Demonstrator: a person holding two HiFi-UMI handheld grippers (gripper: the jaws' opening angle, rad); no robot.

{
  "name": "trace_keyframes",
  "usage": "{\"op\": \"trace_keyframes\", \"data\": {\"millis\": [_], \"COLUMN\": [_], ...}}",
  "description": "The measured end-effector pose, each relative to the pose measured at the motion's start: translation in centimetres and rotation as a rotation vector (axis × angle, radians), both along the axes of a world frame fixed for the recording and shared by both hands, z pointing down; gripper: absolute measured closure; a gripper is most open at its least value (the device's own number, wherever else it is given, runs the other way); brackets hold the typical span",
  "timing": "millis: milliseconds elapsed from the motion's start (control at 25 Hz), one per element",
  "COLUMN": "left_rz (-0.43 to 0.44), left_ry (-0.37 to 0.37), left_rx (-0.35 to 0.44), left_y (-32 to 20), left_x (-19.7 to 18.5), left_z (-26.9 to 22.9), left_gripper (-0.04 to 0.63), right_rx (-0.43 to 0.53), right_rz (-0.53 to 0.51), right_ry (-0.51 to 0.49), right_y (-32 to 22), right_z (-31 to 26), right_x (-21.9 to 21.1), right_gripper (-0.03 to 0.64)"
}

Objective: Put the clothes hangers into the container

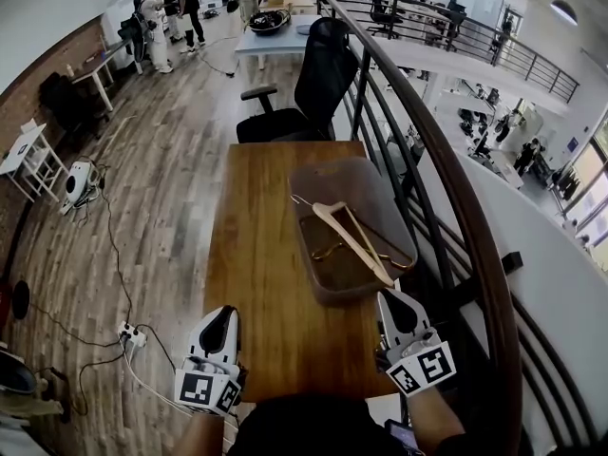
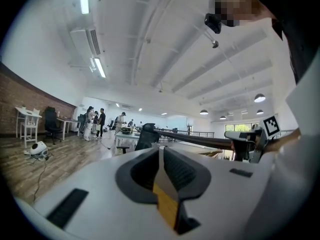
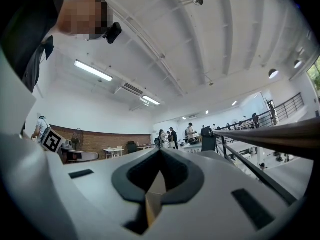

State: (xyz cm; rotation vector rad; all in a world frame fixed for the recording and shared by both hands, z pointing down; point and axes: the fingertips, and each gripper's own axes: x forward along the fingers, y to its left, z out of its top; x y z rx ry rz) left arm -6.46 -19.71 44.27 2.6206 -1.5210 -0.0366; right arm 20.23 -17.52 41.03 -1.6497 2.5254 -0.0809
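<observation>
In the head view, a translucent brown container (image 1: 334,173) sits on the right half of a wooden table (image 1: 256,255). Inside it a pale wooden hanger (image 1: 354,238) lies slanted, over a thin gold wire hanger (image 1: 327,251). My left gripper (image 1: 226,313) is at the table's near left corner, shut and empty. My right gripper (image 1: 389,298) hovers just in front of the container's near rim, also shut with nothing in it. In the left gripper view the left gripper (image 2: 160,152) shows its jaws together. So does the right gripper (image 3: 159,155) in the right gripper view. Both point level across the room.
A black office chair (image 1: 318,79) stands at the table's far end. A curved dark railing (image 1: 446,174) runs close along the table's right side. On the floor to the left lie a power strip (image 1: 129,333) with cables and a white device (image 1: 78,182). People (image 1: 169,17) stand far off.
</observation>
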Motion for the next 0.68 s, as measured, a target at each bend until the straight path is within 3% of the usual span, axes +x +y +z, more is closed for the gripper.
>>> {"op": "trace_keyframes", "data": {"millis": [680], "left_rz": [0.0], "left_ry": [-0.007], "left_rx": [0.023], "left_y": [-0.71], "left_x": [-0.64], "left_z": [-0.72], "left_gripper": [0.56], "right_rx": [-0.009], "right_rz": [-0.005], "right_ry": [-0.032], "right_y": [-0.14], "right_z": [0.38], "right_x": [-0.06], "right_gripper": [0.624]}}
